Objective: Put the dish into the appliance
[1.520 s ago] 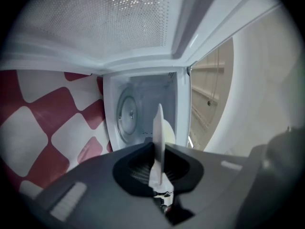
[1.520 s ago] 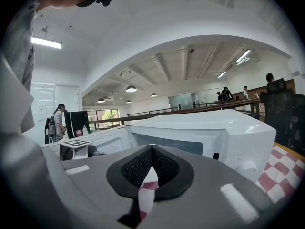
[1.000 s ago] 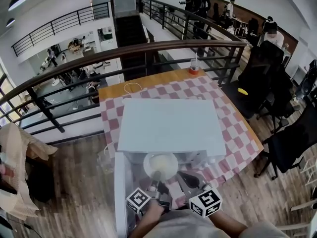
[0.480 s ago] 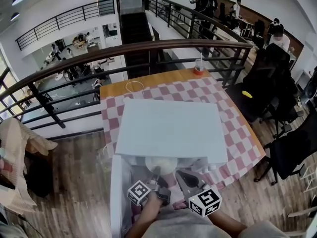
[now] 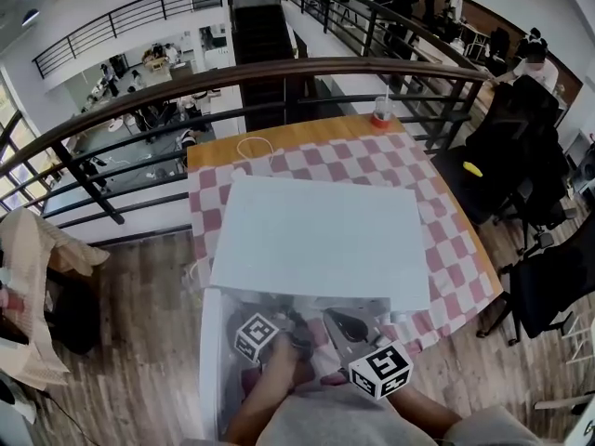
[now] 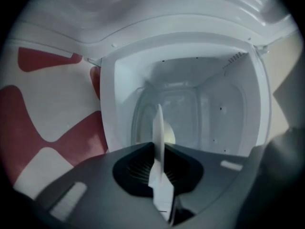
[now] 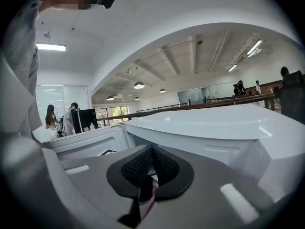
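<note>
A white appliance (image 5: 316,240) stands on the checkered table with its door (image 5: 212,360) swung open to the left. In the left gripper view, my left gripper (image 6: 159,165) is shut on the rim of a white dish (image 6: 159,132). The dish shows edge-on and reaches into the white cavity (image 6: 200,104). In the head view the dish is hidden under the appliance's top; only the left gripper's marker cube (image 5: 256,335) shows at the opening. My right gripper (image 5: 346,324) hangs in front of the opening, shut, with nothing between its jaws (image 7: 151,166).
A red-and-white checkered cloth (image 5: 446,240) covers the table, with a railing (image 5: 279,68) behind it. A cup with a red base (image 5: 381,116) stands at the table's far edge. Black chairs (image 5: 548,286) stand to the right. The door's inner face (image 7: 90,144) stands left of the right gripper.
The dish was in plain sight at the opening a second ago; my left gripper has carried it forward into the cavity, out of the head view. The right gripper has stayed close by.
</note>
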Motion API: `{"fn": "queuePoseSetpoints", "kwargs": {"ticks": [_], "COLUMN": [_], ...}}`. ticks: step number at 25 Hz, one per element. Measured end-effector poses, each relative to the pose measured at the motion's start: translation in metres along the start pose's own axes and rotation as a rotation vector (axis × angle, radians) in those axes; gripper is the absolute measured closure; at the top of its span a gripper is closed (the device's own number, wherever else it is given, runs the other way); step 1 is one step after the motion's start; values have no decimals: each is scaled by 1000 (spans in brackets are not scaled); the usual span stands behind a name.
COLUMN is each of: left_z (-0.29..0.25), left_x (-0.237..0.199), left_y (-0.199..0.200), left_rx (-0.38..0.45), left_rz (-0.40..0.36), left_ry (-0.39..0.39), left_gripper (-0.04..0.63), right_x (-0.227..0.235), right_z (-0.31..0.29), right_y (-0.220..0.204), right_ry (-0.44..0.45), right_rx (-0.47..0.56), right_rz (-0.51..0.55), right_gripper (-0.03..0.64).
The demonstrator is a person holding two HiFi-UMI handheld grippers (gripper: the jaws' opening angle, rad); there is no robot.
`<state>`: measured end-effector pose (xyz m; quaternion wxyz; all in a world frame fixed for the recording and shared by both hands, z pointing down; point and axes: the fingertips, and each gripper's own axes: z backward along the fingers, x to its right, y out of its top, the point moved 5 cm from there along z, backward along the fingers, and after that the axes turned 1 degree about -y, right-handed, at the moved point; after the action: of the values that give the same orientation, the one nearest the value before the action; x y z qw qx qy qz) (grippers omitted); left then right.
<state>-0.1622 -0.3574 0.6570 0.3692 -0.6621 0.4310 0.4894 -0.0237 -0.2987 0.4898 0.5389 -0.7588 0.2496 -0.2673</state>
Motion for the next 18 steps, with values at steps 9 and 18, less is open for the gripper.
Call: {"fn": "queuePoseSetpoints", "kwargs": {"ticks": [9, 18], "left_z": [2, 5], "left_x": [7, 23], "left_y": [-2, -8], "left_rx": [-130, -219], "left_rz": [-198, -571], "left_ry": [208, 204], "left_gripper": [558, 406], "right_x": [2, 3], "right_z": [4, 14], "right_y": [-7, -13], "right_ry": [-5, -29], "right_rx": [-4, -4], "right_rz": [-11, -7], "right_gripper": [617, 617]}}
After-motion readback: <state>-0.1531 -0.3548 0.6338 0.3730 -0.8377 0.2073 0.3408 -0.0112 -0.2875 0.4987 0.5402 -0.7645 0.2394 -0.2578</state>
